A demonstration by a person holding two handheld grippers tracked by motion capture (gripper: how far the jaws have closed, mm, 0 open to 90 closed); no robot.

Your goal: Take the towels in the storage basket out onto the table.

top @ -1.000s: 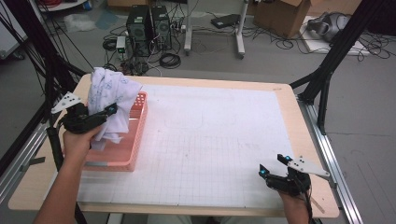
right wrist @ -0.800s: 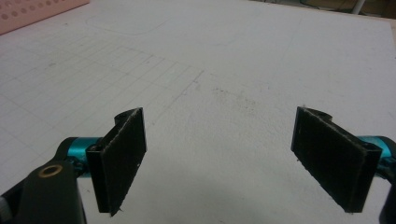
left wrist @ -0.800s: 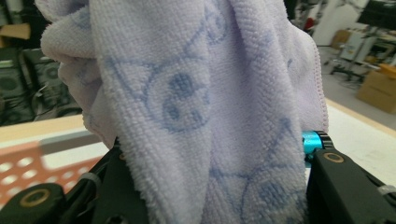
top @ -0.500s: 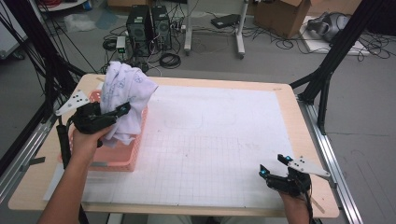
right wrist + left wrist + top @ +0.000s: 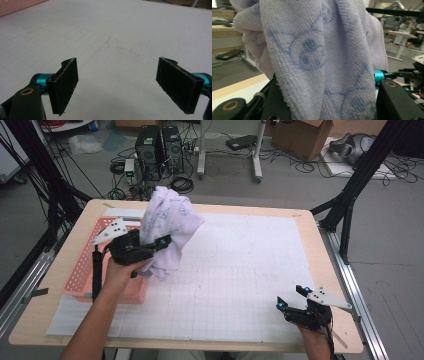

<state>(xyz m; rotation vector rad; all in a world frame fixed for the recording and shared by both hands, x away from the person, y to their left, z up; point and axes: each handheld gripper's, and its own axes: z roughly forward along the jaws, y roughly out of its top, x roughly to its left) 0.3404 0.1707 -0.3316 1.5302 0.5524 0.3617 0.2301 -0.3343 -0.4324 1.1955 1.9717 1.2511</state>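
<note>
High view: left gripper (image 5: 152,245) clamps bunched lilac terry towel with blue print (image 5: 167,227), lifted beside pink plastic mesh basket (image 5: 82,277) at table's left. Right gripper (image 5: 295,301) rests near-right, jaws wide, empty. Risk: hanging folds snag basket rim, slipping free.

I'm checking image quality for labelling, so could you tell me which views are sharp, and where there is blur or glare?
High view: even, soft light, no glare, towel and pink basket slightly soft. Left gripper view: towel weave crisp up close, room behind blurred. Right gripper view: right gripper pads sharp, grid mat softening with distance.
</note>
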